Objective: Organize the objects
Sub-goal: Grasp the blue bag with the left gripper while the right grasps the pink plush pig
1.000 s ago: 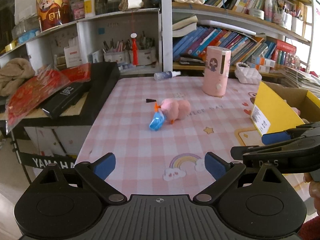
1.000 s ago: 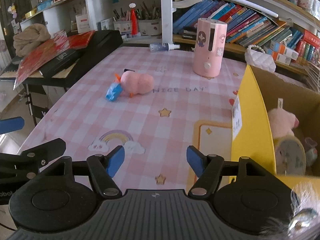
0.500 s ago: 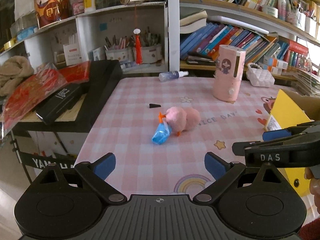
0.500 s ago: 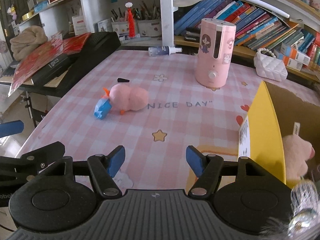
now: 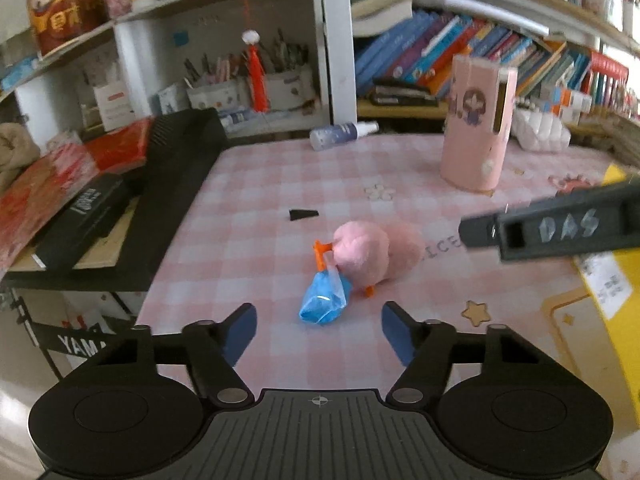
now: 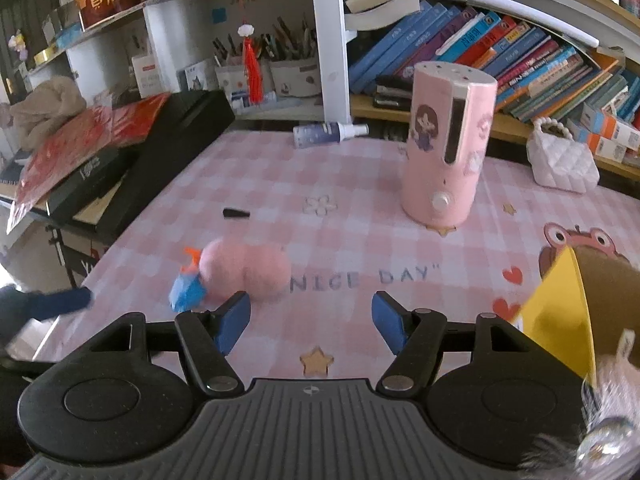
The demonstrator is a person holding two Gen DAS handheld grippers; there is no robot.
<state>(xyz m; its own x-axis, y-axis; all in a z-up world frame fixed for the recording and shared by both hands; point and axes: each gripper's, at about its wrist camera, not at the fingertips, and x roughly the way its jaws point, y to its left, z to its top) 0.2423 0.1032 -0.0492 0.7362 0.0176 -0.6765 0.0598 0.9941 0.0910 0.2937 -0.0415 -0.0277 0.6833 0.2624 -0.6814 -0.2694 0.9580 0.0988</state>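
A pink plush toy (image 5: pixel 370 254) with orange feet and a blue wrapped part (image 5: pixel 323 300) lies on the pink checked table (image 5: pixel 256 240). My left gripper (image 5: pixel 319 334) is open and empty, just short of the blue part. My right gripper (image 6: pixel 311 322) is open and empty, with the plush (image 6: pixel 244 270) just ahead of its left finger. The right gripper's finger (image 5: pixel 552 228) crosses the left wrist view at the right. A yellow cardboard box (image 6: pixel 568 316) stands at the right with a pink plush (image 6: pixel 618 380) inside.
A tall pink dispenser (image 6: pixel 446 148) stands at the back right. A small spray bottle (image 6: pixel 328 133) lies at the table's far edge. A small black piece (image 6: pixel 236 213) lies behind the plush. A black keyboard case (image 5: pixel 160 184) borders the left edge. Bookshelves stand behind.
Both grippers have moved forward toward the pink plush toy, which now sits much closer. Both stay open. The box has slid toward the right edge of both views.
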